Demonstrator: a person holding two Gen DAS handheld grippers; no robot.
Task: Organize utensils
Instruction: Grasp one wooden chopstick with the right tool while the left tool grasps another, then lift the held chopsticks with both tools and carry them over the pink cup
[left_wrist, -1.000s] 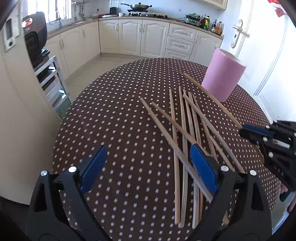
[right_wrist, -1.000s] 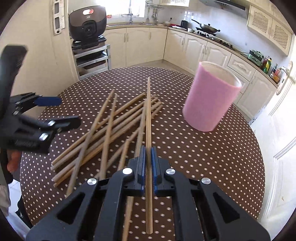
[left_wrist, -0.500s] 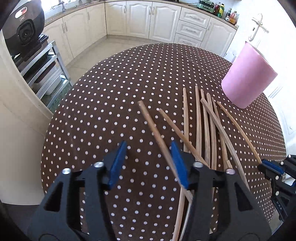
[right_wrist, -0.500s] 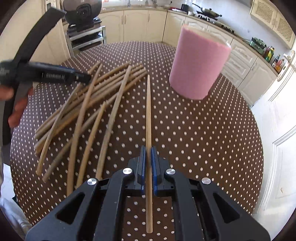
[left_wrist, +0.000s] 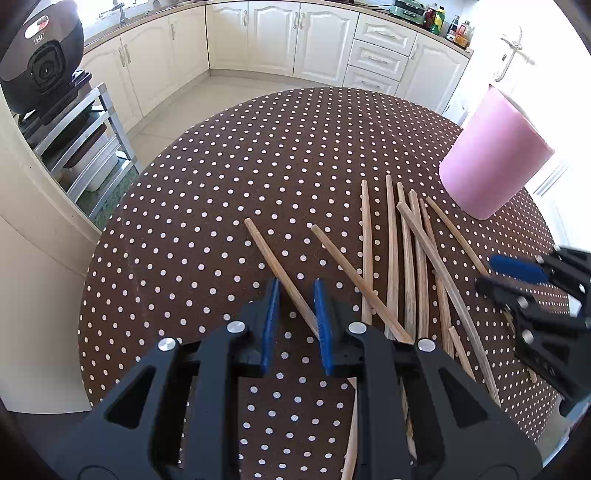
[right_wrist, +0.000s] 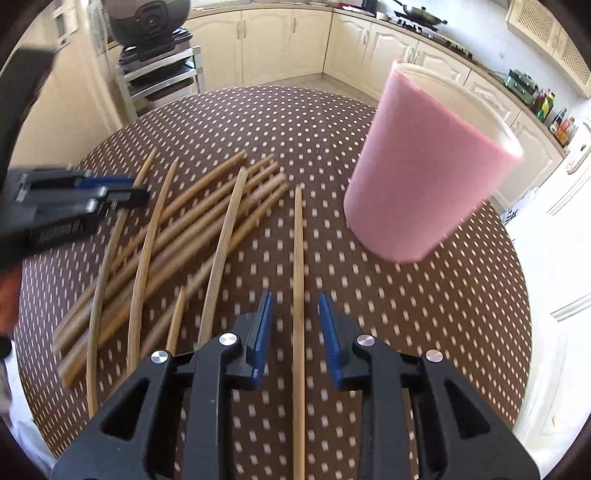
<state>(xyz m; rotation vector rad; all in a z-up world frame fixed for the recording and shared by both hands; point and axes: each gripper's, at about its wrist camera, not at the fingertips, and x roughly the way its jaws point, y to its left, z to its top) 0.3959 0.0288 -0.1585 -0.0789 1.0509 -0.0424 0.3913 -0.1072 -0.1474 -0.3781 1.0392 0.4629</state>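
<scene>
Several wooden chopsticks (left_wrist: 406, 258) lie in a loose pile (right_wrist: 192, 229) on the dotted table, left of a tall pink cup (left_wrist: 495, 162) (right_wrist: 424, 184). My left gripper (left_wrist: 295, 286) straddles the pile's leftmost chopstick (left_wrist: 273, 258); its jaws are closing, the stick lies against the right pad and a gap remains at the left pad. My right gripper (right_wrist: 295, 297) is opening; one chopstick (right_wrist: 298, 240) lies straight between its pads, free on both sides, just left of the cup. Each gripper also shows in the other's view, the right gripper (left_wrist: 517, 277) and the left gripper (right_wrist: 122, 188).
The round table (left_wrist: 221, 184) wears a brown cloth with white dots. A dark rice cooker (left_wrist: 40, 62) sits on a metal rack (right_wrist: 162, 74) beyond the table's far left edge. Cream kitchen cabinets (left_wrist: 295, 40) line the back wall.
My left gripper moved forward over the leftmost chopstick and its jaws narrowed around it. My right gripper carried its chopstick out of the pile toward the cup, then parted its jaws and released it.
</scene>
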